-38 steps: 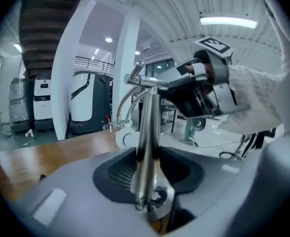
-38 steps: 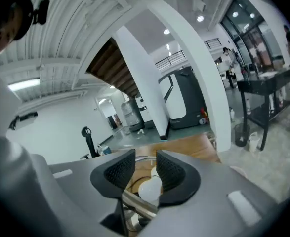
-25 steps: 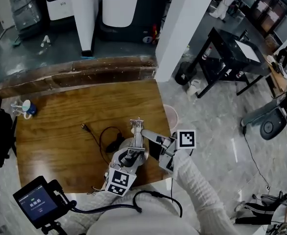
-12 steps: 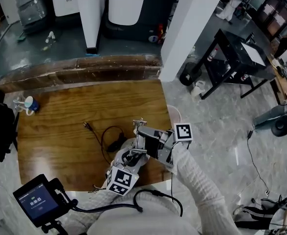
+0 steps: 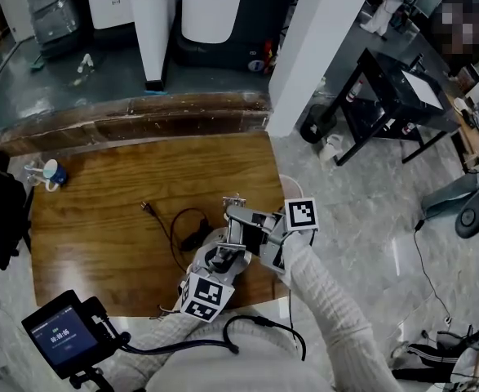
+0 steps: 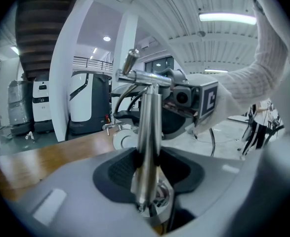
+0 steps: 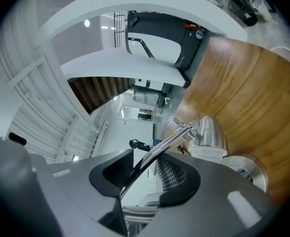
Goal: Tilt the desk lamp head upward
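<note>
Left gripper (image 6: 149, 168): jaws clamped on the desk lamp's upright chrome stem (image 6: 148, 127). A pad bears on each side, low on the stem.

Right gripper (image 7: 145, 174): jaws have just been opening. The lamp's slanted chrome arm (image 7: 170, 141) runs between them, lying along one pad with the other pad's ribbed face showing beside it (released, not clenched). At the arm's far end sits the lamp head (image 7: 207, 131), a chrome dome with a white rim, the rim turned toward the round base (image 7: 246, 174).

Markings: the cube (image 5: 302, 213) on the right gripper bears black-and-white square markers. The handheld screen (image 5: 59, 337) at the near left shows characters too small to read.

Position: in the head view the lamp stands on the wooden table (image 5: 92, 235), near its near right corner.

Clearances: the table's right edge lies just beside the right gripper, with floor and a pale round bin (image 5: 288, 188) beyond it. A black cable (image 5: 174, 223) loops left of the lamp to a plug (image 5: 144, 209). Bare wood extends to the left and toward the far edge. A small blue-and-white object (image 5: 48, 175) sits well apart at the far left
</note>
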### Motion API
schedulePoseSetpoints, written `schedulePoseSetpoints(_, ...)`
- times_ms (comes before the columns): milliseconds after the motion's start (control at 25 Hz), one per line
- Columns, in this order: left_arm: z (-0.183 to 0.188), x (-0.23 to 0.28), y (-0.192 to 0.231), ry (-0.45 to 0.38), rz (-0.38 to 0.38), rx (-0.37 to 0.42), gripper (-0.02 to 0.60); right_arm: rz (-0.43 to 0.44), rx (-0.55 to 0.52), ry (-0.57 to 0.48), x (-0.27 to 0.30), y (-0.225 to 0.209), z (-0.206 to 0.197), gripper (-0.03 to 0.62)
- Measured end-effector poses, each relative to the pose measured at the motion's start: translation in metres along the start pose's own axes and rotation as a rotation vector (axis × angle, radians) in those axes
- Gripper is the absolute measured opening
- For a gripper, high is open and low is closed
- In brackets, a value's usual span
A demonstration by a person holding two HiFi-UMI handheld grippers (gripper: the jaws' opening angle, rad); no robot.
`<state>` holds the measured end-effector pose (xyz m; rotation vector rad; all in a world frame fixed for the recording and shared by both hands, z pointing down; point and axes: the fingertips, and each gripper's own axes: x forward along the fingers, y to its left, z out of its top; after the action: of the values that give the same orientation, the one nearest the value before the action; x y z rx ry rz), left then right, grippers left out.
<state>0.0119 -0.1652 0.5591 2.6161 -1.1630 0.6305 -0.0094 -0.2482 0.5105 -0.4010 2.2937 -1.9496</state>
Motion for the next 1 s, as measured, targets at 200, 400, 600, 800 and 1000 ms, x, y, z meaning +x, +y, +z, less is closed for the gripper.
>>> schedulePoseSetpoints(200, 0.000, 0.005, 0.002, 0.013, -0.002, -0.009, 0.146, -0.015, -0.050, -0.011, 0.000, -0.001, 0.005, 0.147)
schedulePoseSetpoints(400, 0.001, 0.008, 0.004, 0.017, -0.002, -0.023, 0.147, -0.032, -0.105, -0.014, 0.001, 0.001, 0.010, 0.150)
schedulePoseSetpoints(600, 0.000, 0.009, 0.004, 0.021, -0.009, -0.029, 0.147, -0.039, -0.133, -0.029, 0.000, 0.002, 0.010, 0.155)
schedulePoseSetpoints(800, 0.001, 0.009, 0.004, 0.022, -0.012, -0.033, 0.147, -0.029, -0.198, -0.041, -0.001, 0.010, 0.013, 0.158)
schedulePoseSetpoints(1000, 0.001, 0.009, 0.002, 0.020, -0.016, -0.028, 0.149, -0.023, -0.272, -0.053, -0.001, 0.023, 0.012, 0.163)
